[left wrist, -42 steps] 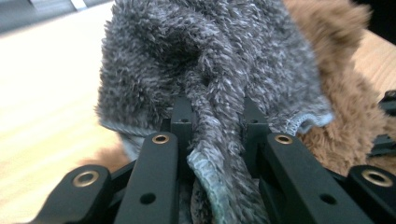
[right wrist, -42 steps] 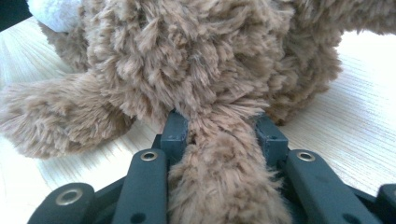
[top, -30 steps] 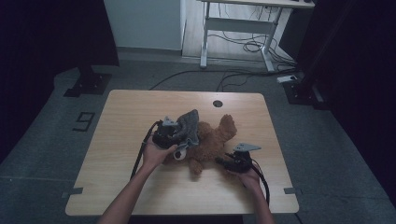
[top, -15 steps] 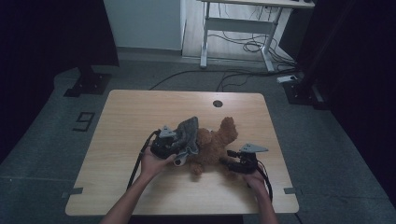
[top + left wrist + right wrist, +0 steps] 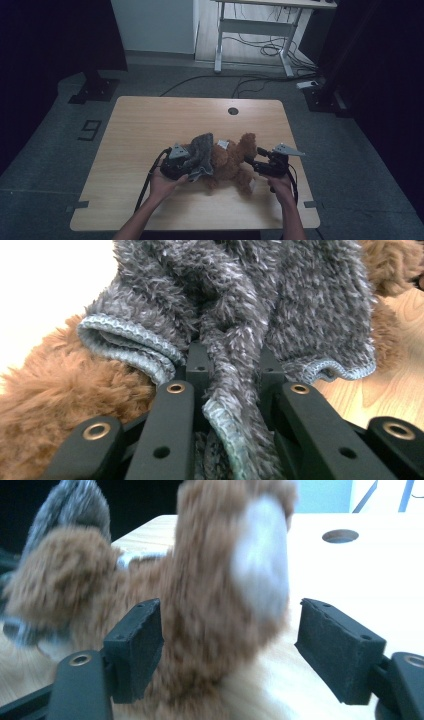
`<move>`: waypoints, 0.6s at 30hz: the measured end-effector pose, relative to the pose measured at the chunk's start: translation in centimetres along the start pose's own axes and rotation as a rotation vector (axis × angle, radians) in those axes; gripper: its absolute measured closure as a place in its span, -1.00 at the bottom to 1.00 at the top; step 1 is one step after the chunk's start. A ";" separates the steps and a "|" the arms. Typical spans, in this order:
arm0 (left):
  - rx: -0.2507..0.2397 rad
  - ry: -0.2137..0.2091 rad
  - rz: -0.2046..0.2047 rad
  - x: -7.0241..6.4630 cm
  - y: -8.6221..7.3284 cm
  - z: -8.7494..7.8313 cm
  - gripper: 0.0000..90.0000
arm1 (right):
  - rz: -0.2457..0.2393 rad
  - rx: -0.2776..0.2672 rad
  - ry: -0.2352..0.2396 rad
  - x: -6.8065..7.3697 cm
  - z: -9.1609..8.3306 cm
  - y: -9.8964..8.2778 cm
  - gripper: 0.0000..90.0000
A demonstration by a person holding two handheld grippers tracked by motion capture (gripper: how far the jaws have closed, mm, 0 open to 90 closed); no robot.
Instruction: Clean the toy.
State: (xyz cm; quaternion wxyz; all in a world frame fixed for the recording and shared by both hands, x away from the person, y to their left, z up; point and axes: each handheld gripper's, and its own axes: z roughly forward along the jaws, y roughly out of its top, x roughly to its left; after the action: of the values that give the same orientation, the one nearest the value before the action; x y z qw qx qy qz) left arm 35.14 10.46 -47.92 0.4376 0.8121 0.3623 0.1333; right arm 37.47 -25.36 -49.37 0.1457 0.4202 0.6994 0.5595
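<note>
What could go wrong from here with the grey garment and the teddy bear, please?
The left gripper pinches only a fold of the grey garment, so the knit may stretch or slip free when pulled. The right gripper has just been opening, its pads off the teddy bear leg between them; unheld, the bear could drag along the table with the garment.

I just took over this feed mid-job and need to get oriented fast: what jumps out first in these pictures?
A brown plush teddy bear lies in the middle of the wooden table, with a grey fuzzy garment bunched over its left end. The left gripper is clamped shut on a fold of that garment. The right gripper has just been opening; its jaws stand apart around a bear leg with a pale sole.
</note>
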 end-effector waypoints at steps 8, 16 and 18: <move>-0.010 -0.023 -0.014 0.0 -0.5 -0.4 0.67 | 0.036 0.037 0.035 0.7 1.1 1.3 0.24; 0.004 -0.059 -0.017 -0.8 -0.8 -1.1 0.66 | 0.060 0.078 0.095 0.7 -0.4 -2.5 0.36; 0.016 -0.070 -0.020 -0.9 -0.6 -1.4 0.66 | 0.059 0.077 0.099 0.9 -0.4 -3.0 0.37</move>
State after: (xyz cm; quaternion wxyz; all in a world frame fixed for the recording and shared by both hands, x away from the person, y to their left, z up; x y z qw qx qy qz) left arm 33.44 10.89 -47.49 0.4448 0.8161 0.3558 0.0974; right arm 35.37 -25.04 -51.74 0.0781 0.4178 0.7140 0.5564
